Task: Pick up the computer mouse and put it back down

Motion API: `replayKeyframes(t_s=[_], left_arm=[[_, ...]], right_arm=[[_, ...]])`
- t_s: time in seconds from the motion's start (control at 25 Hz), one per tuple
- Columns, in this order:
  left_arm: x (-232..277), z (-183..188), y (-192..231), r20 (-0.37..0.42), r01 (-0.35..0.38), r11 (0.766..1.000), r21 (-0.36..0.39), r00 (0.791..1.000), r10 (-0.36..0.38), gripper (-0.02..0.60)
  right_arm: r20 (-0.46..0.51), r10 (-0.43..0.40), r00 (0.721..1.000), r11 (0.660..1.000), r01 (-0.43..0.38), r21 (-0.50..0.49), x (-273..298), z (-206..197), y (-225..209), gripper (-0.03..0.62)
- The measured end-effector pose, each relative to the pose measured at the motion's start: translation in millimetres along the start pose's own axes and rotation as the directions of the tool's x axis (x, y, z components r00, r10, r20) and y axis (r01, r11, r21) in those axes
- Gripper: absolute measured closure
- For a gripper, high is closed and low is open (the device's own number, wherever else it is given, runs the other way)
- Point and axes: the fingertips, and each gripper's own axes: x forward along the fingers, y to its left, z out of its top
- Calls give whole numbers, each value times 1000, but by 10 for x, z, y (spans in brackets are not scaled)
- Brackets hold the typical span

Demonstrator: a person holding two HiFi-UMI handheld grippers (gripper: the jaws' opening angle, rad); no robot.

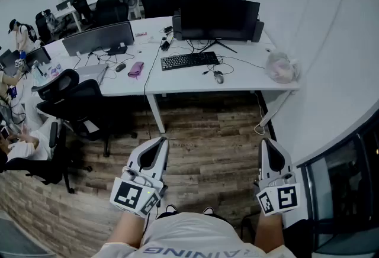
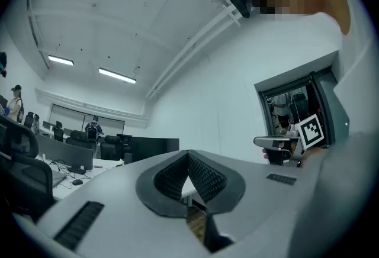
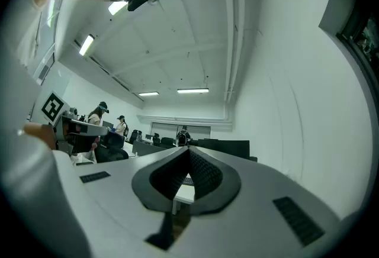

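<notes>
The computer mouse (image 1: 218, 76), small and dark, lies on the white desk (image 1: 189, 80) to the right of a black keyboard (image 1: 189, 60), in front of a dark monitor (image 1: 219, 19). Both grippers are held low and near my body, well short of the desk and above the wooden floor. My left gripper (image 1: 162, 141) is shut with nothing between its pads, as the left gripper view (image 2: 188, 155) also shows. My right gripper (image 1: 266, 142) is likewise shut and empty in the right gripper view (image 3: 189, 151). Neither gripper view shows the mouse.
A crumpled plastic bag (image 1: 280, 67) sits at the desk's right end beside the white wall. A pink object (image 1: 136, 69), a second mouse (image 1: 120, 67) and a second monitor (image 1: 98, 38) are on the left desk. A black office chair (image 1: 71, 100) stands left; people sit at far left.
</notes>
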Motion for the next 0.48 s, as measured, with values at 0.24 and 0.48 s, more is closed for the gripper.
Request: replayKeyframes(t_s=[0.24, 0.48], left_arm=[[-8, -3, 44, -7, 8, 1000, -2, 1000, -8, 572], [4, -18, 95, -9, 16, 1000, -8, 1000, -16, 572]], right_arm=[[-8, 1, 1000, 1000, -1, -3, 35, -10, 72, 574], [-14, -9, 1000, 1000, 9, -8, 63, -8, 97, 574]])
